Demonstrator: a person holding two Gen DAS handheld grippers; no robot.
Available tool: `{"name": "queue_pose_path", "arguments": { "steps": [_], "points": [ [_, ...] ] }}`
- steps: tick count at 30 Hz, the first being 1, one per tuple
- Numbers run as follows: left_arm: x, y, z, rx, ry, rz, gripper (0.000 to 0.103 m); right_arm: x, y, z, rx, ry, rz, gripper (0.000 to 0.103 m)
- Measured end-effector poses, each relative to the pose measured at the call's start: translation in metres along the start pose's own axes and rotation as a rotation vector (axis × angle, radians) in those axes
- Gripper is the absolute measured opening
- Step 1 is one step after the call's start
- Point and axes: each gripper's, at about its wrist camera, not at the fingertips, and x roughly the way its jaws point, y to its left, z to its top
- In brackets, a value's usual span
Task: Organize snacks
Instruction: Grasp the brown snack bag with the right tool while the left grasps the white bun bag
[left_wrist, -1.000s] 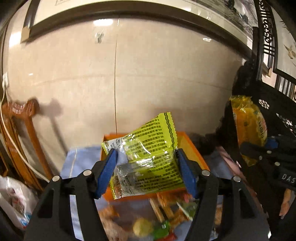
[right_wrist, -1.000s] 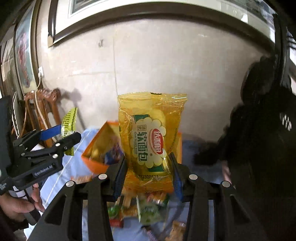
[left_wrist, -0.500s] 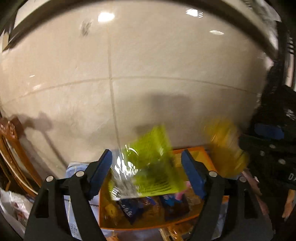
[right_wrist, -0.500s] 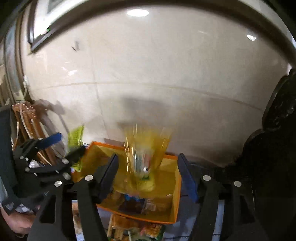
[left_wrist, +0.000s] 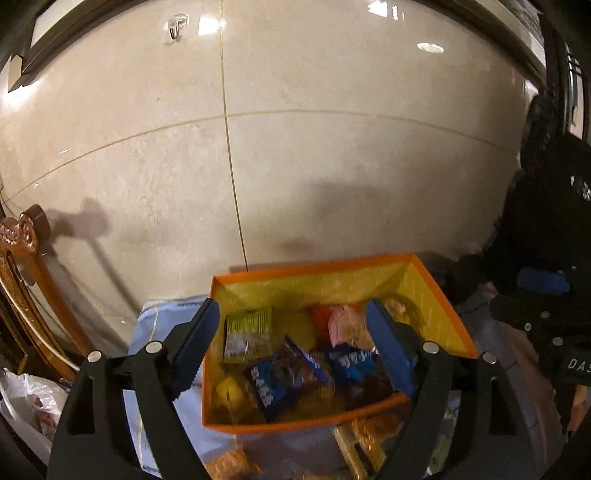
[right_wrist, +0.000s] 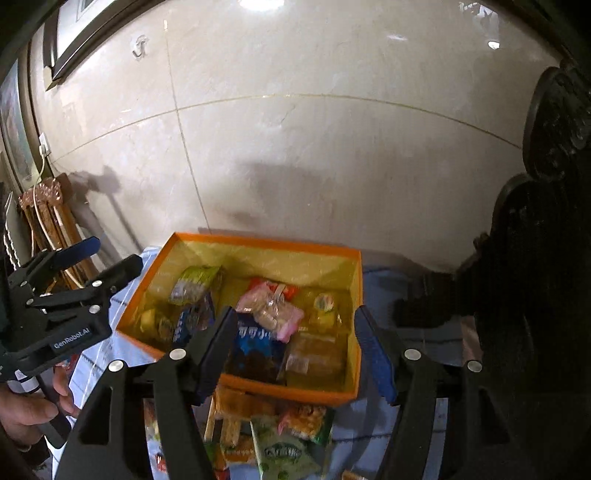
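An orange box (left_wrist: 439, 295) with a yellow inside stands on a light blue cloth against the wall; it also shows in the right wrist view (right_wrist: 258, 242). It holds several snack packs: the yellow-green pack (left_wrist: 247, 332) at the back left, also in the right wrist view (right_wrist: 194, 282), the yellow bread pack (right_wrist: 317, 354) at the front right, blue packs (left_wrist: 284, 373) and a pink pack (right_wrist: 275, 314). My left gripper (left_wrist: 295, 354) is open and empty above the box. My right gripper (right_wrist: 295, 350) is open and empty above the box's front.
Loose snack packs (right_wrist: 291, 439) lie on the cloth in front of the box. A carved wooden chair (left_wrist: 26, 266) stands at the left, with a white plastic bag (left_wrist: 29, 398) below it. Dark carved furniture (right_wrist: 546, 258) fills the right. The tiled wall is close behind.
Both grippers moved forward over the box and opened. The yellow-green pack and the yellow bread pack dropped from the fingers into the box.
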Motion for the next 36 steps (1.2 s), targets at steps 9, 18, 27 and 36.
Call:
{"name": "queue_pose_path", "arguments": {
  "steps": [9, 18, 27, 36],
  "points": [
    [-0.029, 0.005, -0.032, 0.000, 0.034, 0.037, 0.088, -0.012, 0.011, -0.054, 0.003, 0.055, 0.009, 0.067],
    [-0.050, 0.040, -0.131, -0.029, 0.157, 0.019, 0.099, -0.001, -0.026, -0.161, 0.068, 0.190, -0.105, 0.083],
    [-0.020, 0.056, -0.210, -0.023, 0.275, 0.012, 0.098, 0.048, -0.052, -0.224, 0.094, 0.363, -0.228, 0.083],
    [0.034, 0.043, -0.230, -0.016, 0.360, 0.025, 0.099, 0.078, -0.056, -0.251, 0.185, 0.467, -0.183, 0.068]
  ]
}}
